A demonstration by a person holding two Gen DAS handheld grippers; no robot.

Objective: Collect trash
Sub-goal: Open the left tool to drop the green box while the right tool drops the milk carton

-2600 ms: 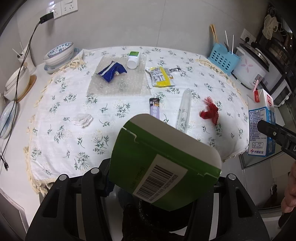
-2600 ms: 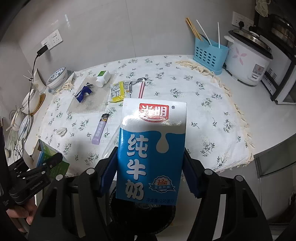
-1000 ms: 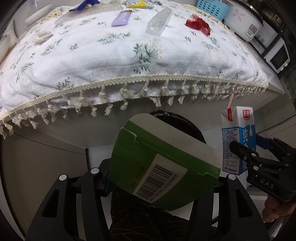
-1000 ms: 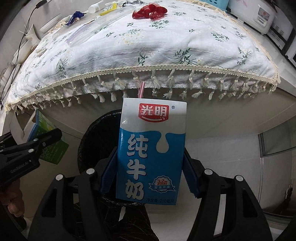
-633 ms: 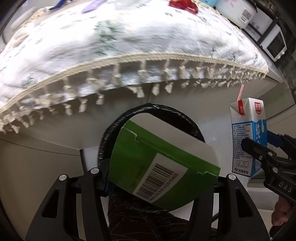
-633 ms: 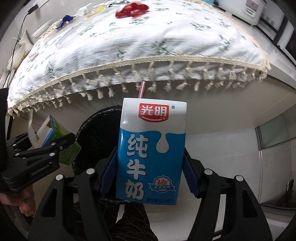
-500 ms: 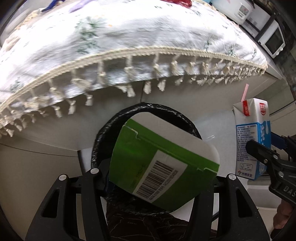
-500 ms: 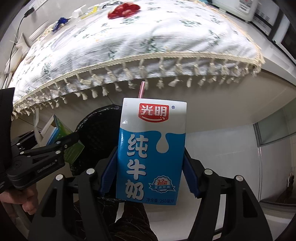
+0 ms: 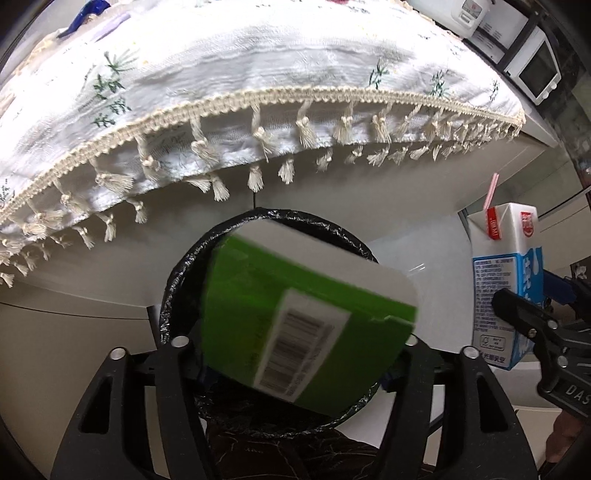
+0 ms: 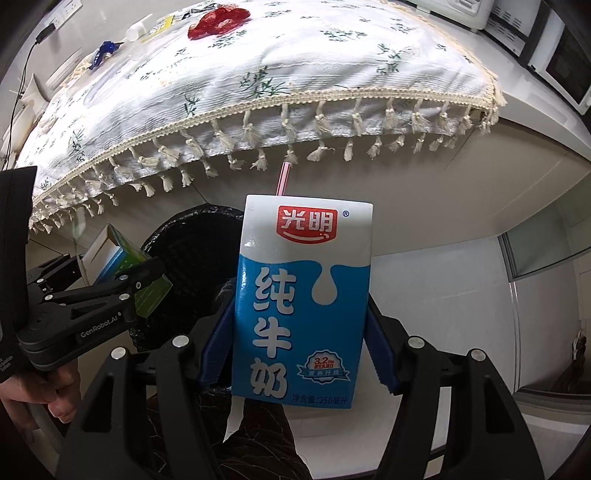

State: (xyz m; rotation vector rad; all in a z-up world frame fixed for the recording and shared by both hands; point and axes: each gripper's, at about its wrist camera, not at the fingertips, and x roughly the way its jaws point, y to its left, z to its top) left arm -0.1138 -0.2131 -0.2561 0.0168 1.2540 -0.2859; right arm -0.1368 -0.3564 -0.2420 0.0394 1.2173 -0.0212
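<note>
Green carton, white top face and barcode label, blurred and tilted, sits over the mouth of the black-lined trash bin in the left wrist view. Left gripper: whether its fingers clamp the carton or stand just off it cannot be told; the carton lies between them. In the right wrist view the same carton shows at 9 o'clock, at the left gripper's tips, against the bin rim.

Blue-and-white milk carton, upright, pink straw at its top, is pinched on both sides by the blue-padded fingers of the right gripper, closed onto it. It hangs beside the bin, toward 3 o'clock of it; the left wrist view shows this carton at 3 o'clock.

At 12 o'clock: bench edge under a white floral tablecloth with tassel fringe. On it a red net scrap and a blue wrapper
</note>
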